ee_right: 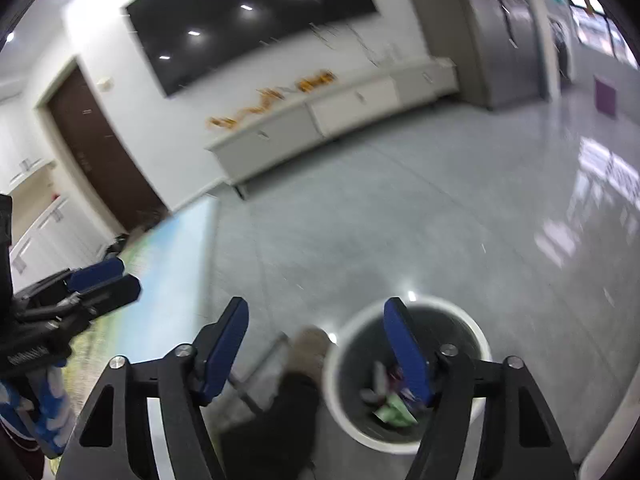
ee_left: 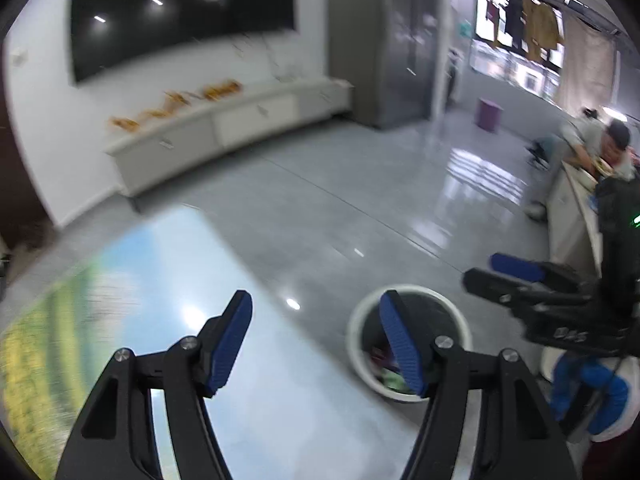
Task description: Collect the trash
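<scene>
A round white trash bin [ee_left: 362,322] stands on the grey floor below the table's edge, with green and dark wrappers inside. It also shows in the right wrist view [ee_right: 476,330]. My left gripper [ee_left: 316,340] is open and empty, held over the table edge with its right finger above the bin. My right gripper [ee_right: 316,344] is open and empty, its right finger above the bin. The right gripper also shows at the right of the left wrist view [ee_left: 492,272]. The left gripper also shows at the left of the right wrist view [ee_right: 116,278].
A glossy table [ee_left: 168,280] with a landscape print lies lower left. A low white cabinet [ee_left: 224,128] stands under a dark wall screen [ee_left: 180,12]. People sit at a counter [ee_left: 572,208] on the right. A foot in a brown shoe [ee_right: 308,352] is beside the bin.
</scene>
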Demonstrator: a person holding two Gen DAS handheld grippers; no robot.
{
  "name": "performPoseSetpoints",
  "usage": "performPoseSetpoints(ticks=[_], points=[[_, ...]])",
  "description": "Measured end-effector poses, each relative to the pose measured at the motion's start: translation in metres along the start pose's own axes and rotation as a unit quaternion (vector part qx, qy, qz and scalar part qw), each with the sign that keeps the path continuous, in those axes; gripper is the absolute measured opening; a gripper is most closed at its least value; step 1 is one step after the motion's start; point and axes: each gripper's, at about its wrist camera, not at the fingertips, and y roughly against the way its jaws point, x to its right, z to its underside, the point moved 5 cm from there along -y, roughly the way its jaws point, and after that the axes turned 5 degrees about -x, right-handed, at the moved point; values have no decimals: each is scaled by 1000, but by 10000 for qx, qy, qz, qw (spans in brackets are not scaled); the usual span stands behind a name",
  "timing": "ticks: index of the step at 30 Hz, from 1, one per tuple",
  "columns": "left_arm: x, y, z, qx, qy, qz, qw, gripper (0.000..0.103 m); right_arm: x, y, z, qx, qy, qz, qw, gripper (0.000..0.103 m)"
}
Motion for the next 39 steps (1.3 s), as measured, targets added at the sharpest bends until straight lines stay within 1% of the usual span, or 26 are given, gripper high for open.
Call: performPoseSetpoints(ticks=[2, 3, 5, 6, 8, 9, 11, 12, 15, 16, 17, 18, 20, 22, 26, 31, 33, 35, 37, 39], points=[[-28, 30, 8, 235, 175, -343, 9990, 68, -38, 13, -8, 214, 270, -108, 9993, 79], [-41, 44, 12, 357, 278, -486, 9978, 69, -53, 19, -11, 298, 376, -125, 9988, 80], [-70, 73, 21, 629, 532, -825, 9932, 71, -89, 29, -13, 478, 632, -194, 9967, 84], [-85, 89, 27, 773, 685, -1019, 9894, 72, -103, 33, -13, 548, 733, -229, 9955, 86], [-106, 113, 36, 932, 864, -1248, 9840, 75, -133, 42, -12, 704, 936, -262, 9928, 98], [-114, 122, 39, 994, 913, -1360, 9815, 75, -145, 45, -12, 776, 1014, -255, 9915, 101], [-131, 146, 51, 1155, 1002, -1695, 9736, 76, -169, 53, -9, 930, 1183, -218, 9884, 103], [-139, 156, 56, 1218, 1050, -1841, 9697, 79, -180, 55, -8, 988, 1262, -202, 9869, 103], [-156, 181, 71, 1410, 1238, -2112, 9593, 92, -208, 59, -2, 1120, 1463, -132, 9828, 103], [-161, 190, 76, 1501, 1317, -2198, 9549, 95, -213, 58, 0, 1153, 1519, -100, 9816, 103], [-166, 196, 78, 1568, 1379, -2276, 9511, 96, -220, 59, 3, 1192, 1599, -46, 9799, 103], [-169, 202, 81, 1618, 1429, -2335, 9481, 96, -225, 63, 12, 1218, 1665, 8, 9785, 103], [-174, 214, 89, 1698, 1539, -2442, 9422, 98, -236, 66, 15, 1296, 1798, 149, 9750, 103], [-180, 225, 97, 1769, 1655, -2513, 9371, 102, -244, 69, 19, 1384, 1886, 265, 9719, 103], [-185, 242, 108, 1884, 1799, -2613, 9295, 103, -256, 76, 26, 1502, 1971, 457, 9677, 103], [-180, 265, 124, 2060, 1842, -2840, 9181, 103, -264, 87, 33, 1666, 2019, 614, 9632, 103], [-180, 273, 129, 2137, 1878, -2941, 9125, 103, -266, 93, 35, 1782, 2035, 774, 9596, 103], [-182, 278, 133, 2175, 1939, -3009, 9080, 103, -269, 98, 37, 1949, 2079, 1006, 9533, 103], [-182, 281, 136, 2192, 1991, -3007, 9066, 103, -272, 101, 40, 2052, 2093, 1055, 9502, 103], [-184, 285, 142, 2207, 2043, -3049, 9036, 103, -273, 102, 40, 2075, 2087, 1026, 9502, 103]])
